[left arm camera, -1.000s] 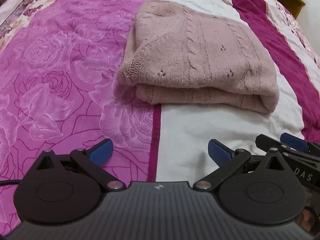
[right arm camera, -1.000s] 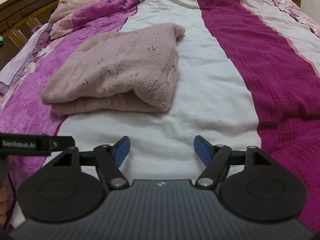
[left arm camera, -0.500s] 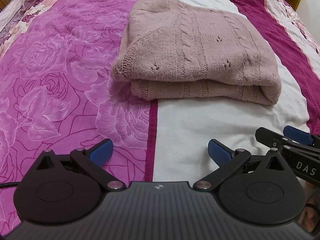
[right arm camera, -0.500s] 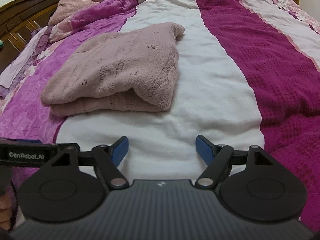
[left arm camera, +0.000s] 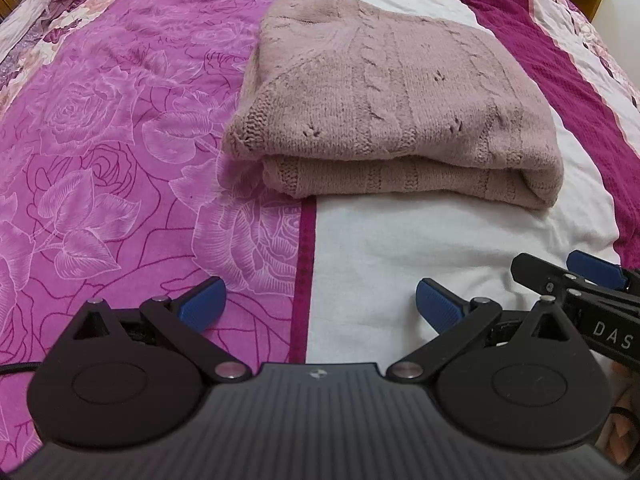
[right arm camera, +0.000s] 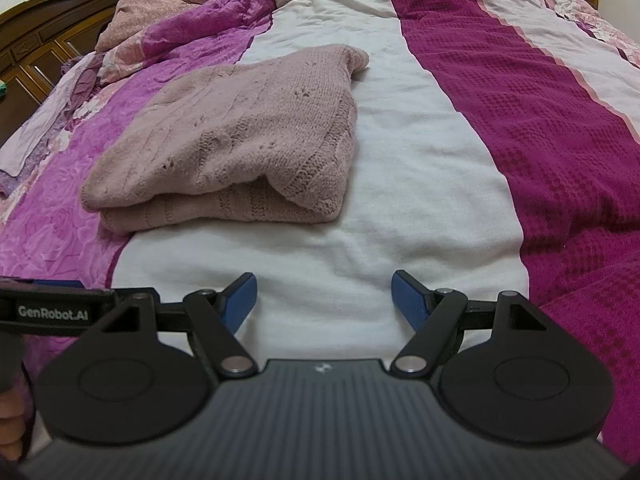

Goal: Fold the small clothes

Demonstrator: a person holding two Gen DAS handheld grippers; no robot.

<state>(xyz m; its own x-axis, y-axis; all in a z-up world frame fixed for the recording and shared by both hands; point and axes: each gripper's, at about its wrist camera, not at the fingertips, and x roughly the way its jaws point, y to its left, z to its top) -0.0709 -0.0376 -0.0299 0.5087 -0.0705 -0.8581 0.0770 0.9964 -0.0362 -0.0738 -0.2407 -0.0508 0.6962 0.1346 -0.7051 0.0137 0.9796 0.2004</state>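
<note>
Dusty-pink knit sweater (left arm camera: 392,96), folded: soft, light, floppy (grasp doubled near hem); left gripper (left arm camera: 320,304) and right gripper (right arm camera: 323,300) spread, empty.

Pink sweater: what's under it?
The folded pink sweater lies on the bedspread, straddling its floral magenta panel and white stripe. Anything between its layers or beneath it is covered.

Dusty-pink cable-knit sweater (left arm camera: 400,92); magenta rose-print, white-striped bedspread (left arm camera: 100,120).
</note>
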